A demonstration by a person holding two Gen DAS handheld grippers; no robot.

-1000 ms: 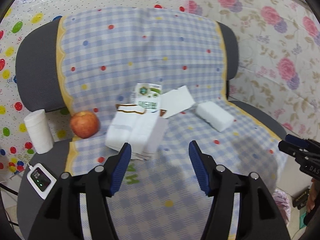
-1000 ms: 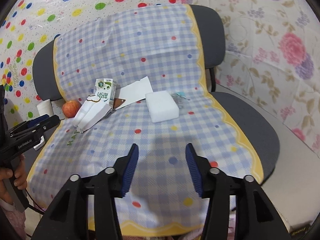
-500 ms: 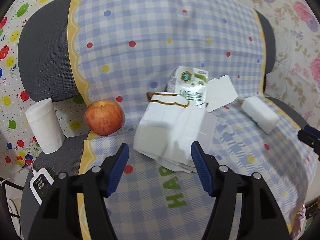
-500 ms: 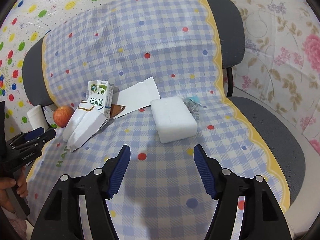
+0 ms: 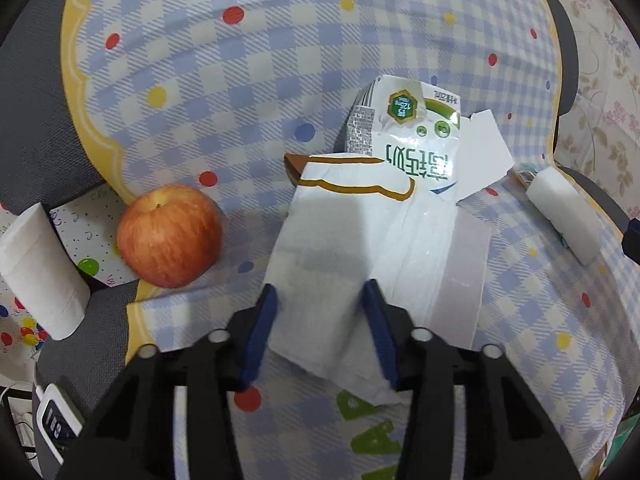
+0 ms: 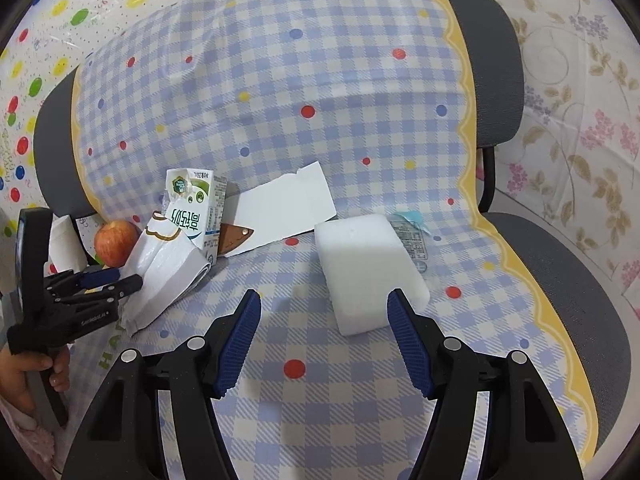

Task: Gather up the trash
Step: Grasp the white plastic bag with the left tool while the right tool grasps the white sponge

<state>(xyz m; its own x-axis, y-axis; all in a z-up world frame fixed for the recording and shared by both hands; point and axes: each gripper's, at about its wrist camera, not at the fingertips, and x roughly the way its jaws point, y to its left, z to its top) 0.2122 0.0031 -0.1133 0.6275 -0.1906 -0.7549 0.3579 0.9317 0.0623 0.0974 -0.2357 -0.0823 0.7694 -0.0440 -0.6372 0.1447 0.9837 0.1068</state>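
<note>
A white paper bag with a brown trim lies on the checked chair cover, and it also shows in the right wrist view. My left gripper is open with its fingers astride the bag's near end, one finger on each side. A milk carton stands behind the bag. A white foam block lies mid-seat. My right gripper is open and empty just in front of the block. A torn white paper sheet and a small clear wrapper lie near the block.
A red apple sits left of the bag. A white paper roll stands at the chair's left edge, with a small white device below it. The grey chair has floral and dotted sheets behind it.
My left gripper has moved forward and down onto the paper bag, its fingers narrower and now astride the bag's end. My right gripper has moved closer to the foam block.
</note>
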